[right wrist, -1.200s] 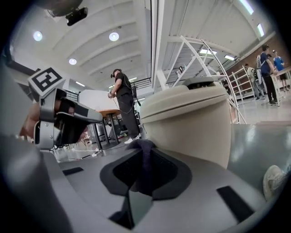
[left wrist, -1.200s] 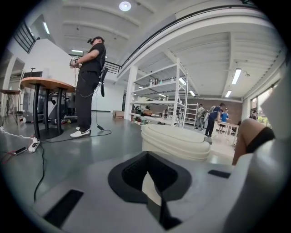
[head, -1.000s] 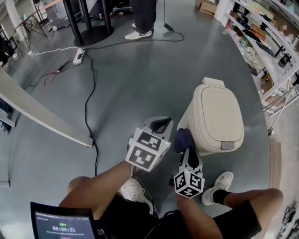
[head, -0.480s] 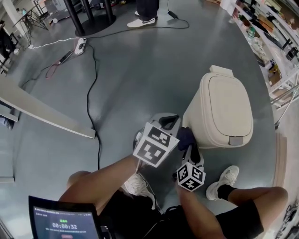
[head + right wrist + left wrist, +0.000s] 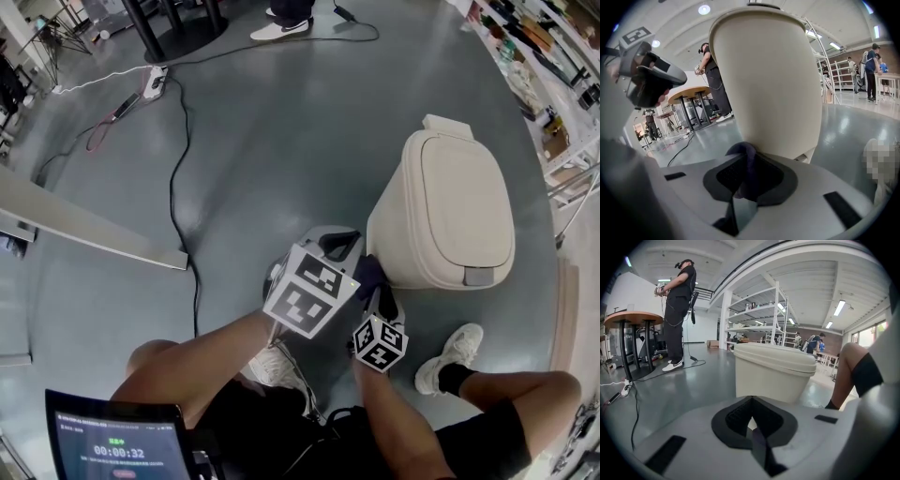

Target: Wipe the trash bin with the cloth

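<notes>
A cream lidded trash bin [image 5: 441, 211] stands on the grey floor, lid down. My right gripper [image 5: 372, 279] is shut on a dark purple cloth [image 5: 368, 273] and holds it against the bin's lower side wall. In the right gripper view the cloth [image 5: 745, 159] bunches between the jaws, touching the bin [image 5: 768, 79]. My left gripper [image 5: 330, 251] hovers just left of the bin, shut with nothing in it; its own view shows the bin [image 5: 773, 369] a short way ahead of the shut jaws [image 5: 751, 422].
A black cable [image 5: 178, 159] runs across the floor at left, beside a long pale beam [image 5: 84, 230]. Shelving [image 5: 553, 66] stands at the right. The person's white shoes [image 5: 455, 352] rest near the bin. A screen [image 5: 112, 441] sits at the lower left.
The right gripper and cloth have slid down and slightly right along the bin's side. The left gripper stayed beside it. The head view shifted, so the bin appears farther right.
</notes>
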A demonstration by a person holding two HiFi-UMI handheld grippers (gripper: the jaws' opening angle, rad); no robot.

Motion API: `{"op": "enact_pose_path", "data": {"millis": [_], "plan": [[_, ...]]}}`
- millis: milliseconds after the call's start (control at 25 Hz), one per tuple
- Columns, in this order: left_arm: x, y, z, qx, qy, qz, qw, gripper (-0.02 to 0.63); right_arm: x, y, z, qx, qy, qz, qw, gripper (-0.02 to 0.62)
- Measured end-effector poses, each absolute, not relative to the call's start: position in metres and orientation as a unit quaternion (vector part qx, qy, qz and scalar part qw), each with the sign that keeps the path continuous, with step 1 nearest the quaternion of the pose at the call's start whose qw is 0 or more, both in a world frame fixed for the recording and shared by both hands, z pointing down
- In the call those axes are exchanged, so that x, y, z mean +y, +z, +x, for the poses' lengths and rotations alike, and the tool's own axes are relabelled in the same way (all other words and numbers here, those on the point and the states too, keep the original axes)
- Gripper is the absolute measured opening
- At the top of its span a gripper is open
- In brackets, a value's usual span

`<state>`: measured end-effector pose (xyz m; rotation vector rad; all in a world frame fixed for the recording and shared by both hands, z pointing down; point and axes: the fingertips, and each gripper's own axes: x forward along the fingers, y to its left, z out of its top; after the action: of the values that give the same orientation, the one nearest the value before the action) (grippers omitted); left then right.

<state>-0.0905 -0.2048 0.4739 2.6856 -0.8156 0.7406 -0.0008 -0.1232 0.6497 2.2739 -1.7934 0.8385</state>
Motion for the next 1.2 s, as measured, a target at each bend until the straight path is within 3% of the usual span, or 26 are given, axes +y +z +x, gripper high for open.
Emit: {"op": "enact_pose_path", "data": {"millis": [200, 760, 1200], "plan": [[-0.209, 0.468, -0.093, -0.288, 0.247, 0.918, 0.12, 0.002, -0.126, 0.632, -0.008, -0.595, 0.291, 0.748, 0.032, 0.066], [-0.254, 0.425, -0.132, -0.357, 0.194, 0.908, 0.106, 0.002, -0.169, 0.479, -0.043, -0.635, 0.234, 0.717, -0.168, 0.064], [-0.253, 0.418, -0.119, -0.341, 0.186, 0.917, 0.093, 0.002, -0.175, 0.484, -0.019, -0.591, 0.247, 0.743, -0.194, 0.064]]}}
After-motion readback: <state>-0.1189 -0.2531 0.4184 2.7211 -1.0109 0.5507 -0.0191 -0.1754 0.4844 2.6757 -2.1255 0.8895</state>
